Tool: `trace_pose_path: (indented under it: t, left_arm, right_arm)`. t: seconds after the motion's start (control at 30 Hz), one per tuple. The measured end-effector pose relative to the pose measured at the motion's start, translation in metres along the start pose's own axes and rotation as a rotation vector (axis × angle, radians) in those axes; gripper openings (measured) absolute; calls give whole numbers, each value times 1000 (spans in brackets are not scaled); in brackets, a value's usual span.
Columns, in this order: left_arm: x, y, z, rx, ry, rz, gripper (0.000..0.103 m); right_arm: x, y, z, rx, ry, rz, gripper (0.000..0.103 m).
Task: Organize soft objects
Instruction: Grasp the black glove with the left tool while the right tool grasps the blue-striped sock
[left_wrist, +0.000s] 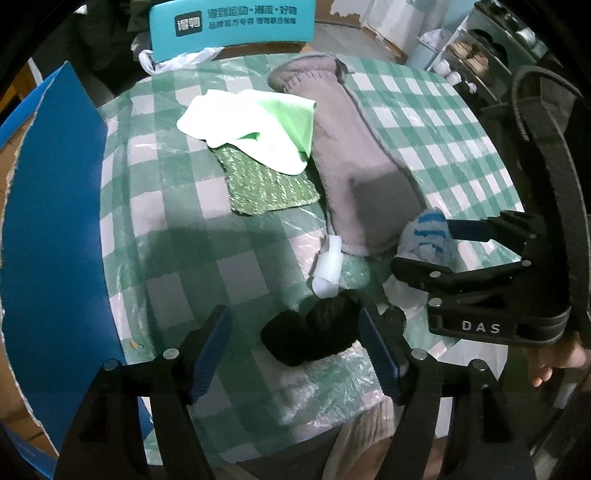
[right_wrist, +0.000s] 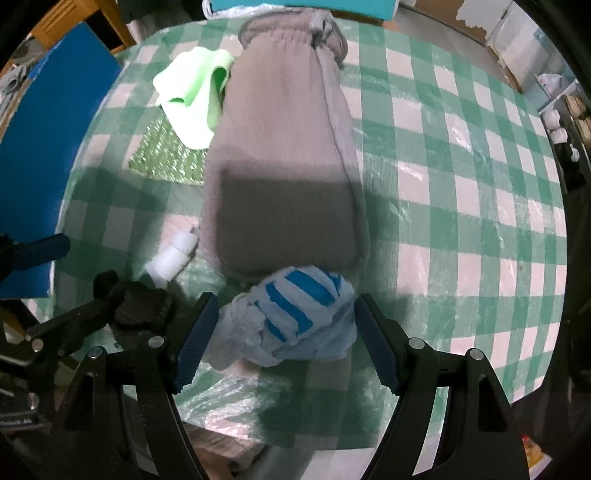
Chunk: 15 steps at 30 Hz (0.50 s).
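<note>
Grippers both point down at the near table edge, one bundle each. Left gripper (left_wrist: 295, 350) has its jaws spread wide around a black sock ball (left_wrist: 310, 332); the right-hand pad looks to be at or against the ball, the other clear of it, nothing clamped. Right gripper (right_wrist: 284, 343) is likewise wide open around a blue-striped white sock bundle (right_wrist: 295, 314), pads just beside it on either side, not pressing that I can see. Between the two bundles lies a small white roll (left_wrist: 327, 269), close to the hem of a long grey garment (right_wrist: 280, 155) that runs away across the checked tablecloth (right_wrist: 461, 184). Farther off, left of the grey piece, a light green cloth (left_wrist: 258, 125) lies partly on a glittery green mat (left_wrist: 269, 184). Blue board (left_wrist: 51, 221) stands at the left edge.

Risks, my read: the striped bundle touches or overlaps the grey hem, so closing could pinch the garment too and drag it. Black ball sits off-centre in the left jaws and near the table edge; a one-sided squeeze may roll it off. Plastic film on the cloth could snag.
</note>
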<state>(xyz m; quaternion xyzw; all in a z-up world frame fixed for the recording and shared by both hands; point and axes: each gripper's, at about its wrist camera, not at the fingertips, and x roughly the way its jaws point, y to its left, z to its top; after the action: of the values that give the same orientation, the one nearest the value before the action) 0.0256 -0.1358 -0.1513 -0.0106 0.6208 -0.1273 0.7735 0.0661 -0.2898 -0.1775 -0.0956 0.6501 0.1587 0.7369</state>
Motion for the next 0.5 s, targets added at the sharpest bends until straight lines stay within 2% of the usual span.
trace_pose_path:
  t: [0.27, 0.5]
  left_arm:
    - [3, -6, 0, 1, 16, -29, 73]
    - [1, -7, 3, 7, 11, -37, 73]
  right_arm:
    - [5, -6, -6, 7, 12, -6, 76]
    - [8, 5, -4, -25, 4, -20, 63]
